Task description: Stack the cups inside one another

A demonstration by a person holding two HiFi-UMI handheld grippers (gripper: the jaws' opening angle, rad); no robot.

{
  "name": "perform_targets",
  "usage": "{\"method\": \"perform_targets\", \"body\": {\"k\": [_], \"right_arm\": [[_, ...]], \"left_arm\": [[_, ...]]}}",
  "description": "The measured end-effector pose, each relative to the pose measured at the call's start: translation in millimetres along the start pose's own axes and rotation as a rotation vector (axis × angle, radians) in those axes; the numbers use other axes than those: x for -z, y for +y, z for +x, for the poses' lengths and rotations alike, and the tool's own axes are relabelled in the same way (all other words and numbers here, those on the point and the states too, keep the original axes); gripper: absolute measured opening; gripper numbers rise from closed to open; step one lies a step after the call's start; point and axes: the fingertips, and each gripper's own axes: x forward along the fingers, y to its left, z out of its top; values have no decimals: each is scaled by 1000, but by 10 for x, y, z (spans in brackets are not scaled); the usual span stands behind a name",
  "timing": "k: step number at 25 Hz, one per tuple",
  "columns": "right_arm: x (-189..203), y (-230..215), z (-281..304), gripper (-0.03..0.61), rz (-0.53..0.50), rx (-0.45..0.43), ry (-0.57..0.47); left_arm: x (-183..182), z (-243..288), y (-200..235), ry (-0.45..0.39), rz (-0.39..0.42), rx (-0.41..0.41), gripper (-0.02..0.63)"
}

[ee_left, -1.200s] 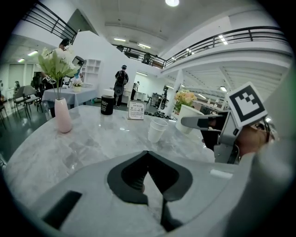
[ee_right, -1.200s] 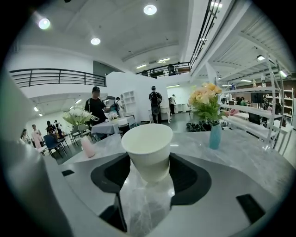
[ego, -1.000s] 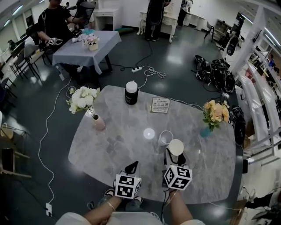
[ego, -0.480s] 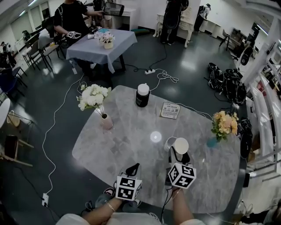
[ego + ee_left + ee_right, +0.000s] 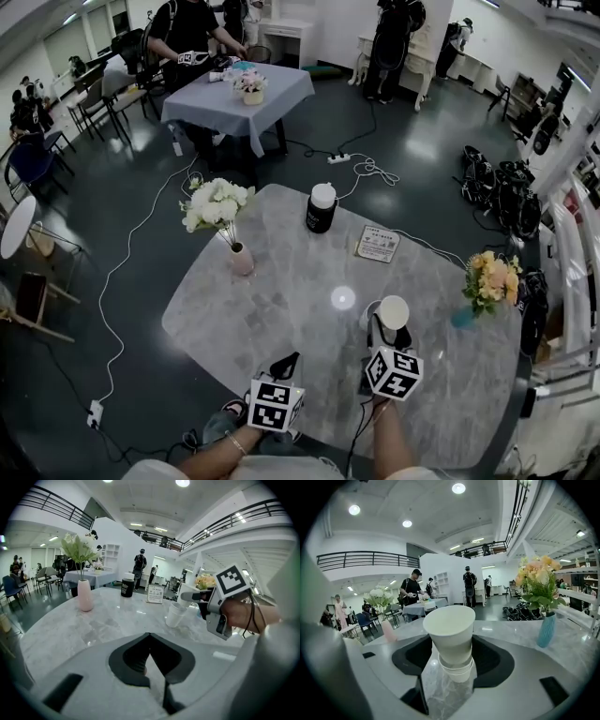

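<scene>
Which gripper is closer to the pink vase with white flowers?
Left. The left gripper hovers in front and slightly right of the pink vase; the right gripper, holding a cup, is farther right.

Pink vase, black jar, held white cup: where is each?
pink vase (image 5: 241, 260): head view, its body.
black jar (image 5: 319, 218): head view, its dark side.
white cup (image 5: 451, 637): right gripper view, its wall.

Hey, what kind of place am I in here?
Probably a big open work hall, not a home: a balcony railing runs overhead, cables trail over the dark floor, and a person stands at another table.
</scene>
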Motion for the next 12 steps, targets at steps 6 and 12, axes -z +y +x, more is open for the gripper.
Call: {"method": "perform_targets", "body": {"k": [6, 12], "right_arm": [[93, -10, 75, 242, -19, -4, 22], [180, 11, 121, 244, -37, -14, 47]], "left_arm": [[83, -50, 144, 6, -22, -43, -3], [96, -43, 159, 9, -25, -48, -3]]}}
